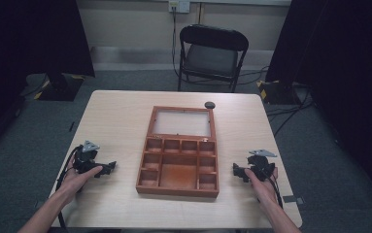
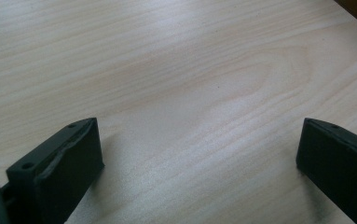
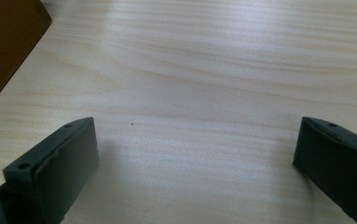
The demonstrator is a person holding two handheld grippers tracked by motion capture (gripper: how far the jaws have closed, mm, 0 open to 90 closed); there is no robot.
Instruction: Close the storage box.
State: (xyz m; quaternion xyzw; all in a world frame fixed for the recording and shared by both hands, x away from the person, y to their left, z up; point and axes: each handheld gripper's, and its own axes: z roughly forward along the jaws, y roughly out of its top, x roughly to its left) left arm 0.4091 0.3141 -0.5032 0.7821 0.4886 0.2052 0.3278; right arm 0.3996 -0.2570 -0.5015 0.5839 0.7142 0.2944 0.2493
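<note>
**Open wooden box between 2 idle grippers**

A brown wooden box (image 1: pixel 178 170) sits at the middle of the pale table (image 1: pixel 115 116), its glass-paned lid (image 1: pixel 182 122) laid back flat and its compartments showing bare wood. The left gripper (image 1: pixel 107 167) rests on the table well left of the box, jaws spread wide with only wood grain between them. The right gripper (image 1: pixel 237 171) rests to the box's right, jaws equally apart. A small dark round object (image 1: pixel 210 105) lies just beyond the lid's far right corner.
</note>
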